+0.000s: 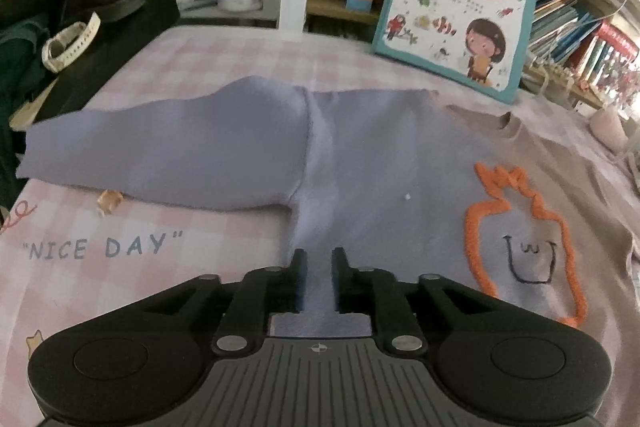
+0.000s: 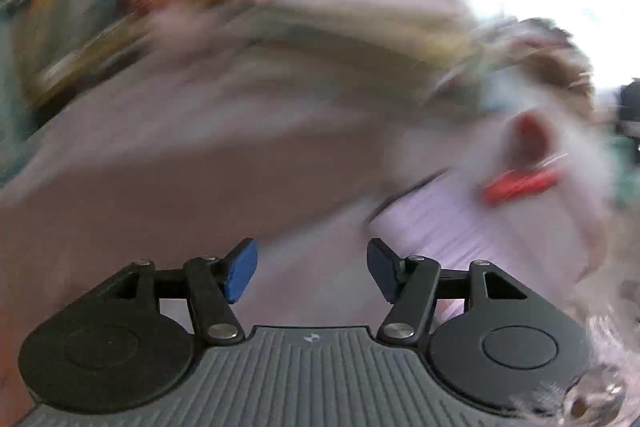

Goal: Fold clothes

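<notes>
In left view, left claw [image 1: 319, 259] slightly parted over sweater [image 1: 360, 163], right claw [image 2: 312, 267] released, blurred.

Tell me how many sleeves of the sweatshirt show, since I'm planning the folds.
1: a lavender sleeve lies spread to the left over the pink checked sheet. The other side of the sweatshirt runs out of view, so a second may be hidden.

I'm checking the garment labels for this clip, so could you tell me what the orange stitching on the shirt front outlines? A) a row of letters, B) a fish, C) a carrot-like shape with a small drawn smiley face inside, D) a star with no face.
C: in the left wrist view the orange outline on the shirt rings a small dark smiley face, with a jagged leafy top.
</notes>
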`<move>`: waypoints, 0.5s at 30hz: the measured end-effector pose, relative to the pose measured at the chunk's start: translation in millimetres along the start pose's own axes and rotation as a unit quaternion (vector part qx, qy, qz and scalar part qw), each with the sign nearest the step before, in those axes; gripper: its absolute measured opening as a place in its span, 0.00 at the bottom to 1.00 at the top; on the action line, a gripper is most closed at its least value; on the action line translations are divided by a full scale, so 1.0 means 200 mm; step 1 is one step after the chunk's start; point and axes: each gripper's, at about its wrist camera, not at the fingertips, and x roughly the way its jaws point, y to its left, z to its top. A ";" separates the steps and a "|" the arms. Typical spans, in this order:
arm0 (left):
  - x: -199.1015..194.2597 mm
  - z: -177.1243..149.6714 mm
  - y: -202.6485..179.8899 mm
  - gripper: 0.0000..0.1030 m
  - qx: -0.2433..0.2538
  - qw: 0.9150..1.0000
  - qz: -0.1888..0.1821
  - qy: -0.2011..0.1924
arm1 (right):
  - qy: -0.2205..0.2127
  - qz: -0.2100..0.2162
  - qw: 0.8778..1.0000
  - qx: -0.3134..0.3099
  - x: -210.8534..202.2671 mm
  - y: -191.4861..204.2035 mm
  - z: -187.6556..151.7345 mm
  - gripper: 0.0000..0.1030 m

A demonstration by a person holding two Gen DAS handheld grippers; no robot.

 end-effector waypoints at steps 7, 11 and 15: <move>0.08 0.00 -0.03 0.47 -0.007 1.000 0.010 0.002 | 0.045 0.120 0.984 -0.123 0.02 0.27 -0.19 0.46; 0.09 -0.01 -0.06 0.35 0.003 0.999 0.037 0.003 | 0.044 0.141 0.977 -0.150 0.02 0.35 -0.21 0.35; 0.07 -0.02 -0.01 0.18 -0.023 0.999 0.032 -0.002 | 0.049 0.163 0.970 -0.174 0.03 0.43 -0.23 0.14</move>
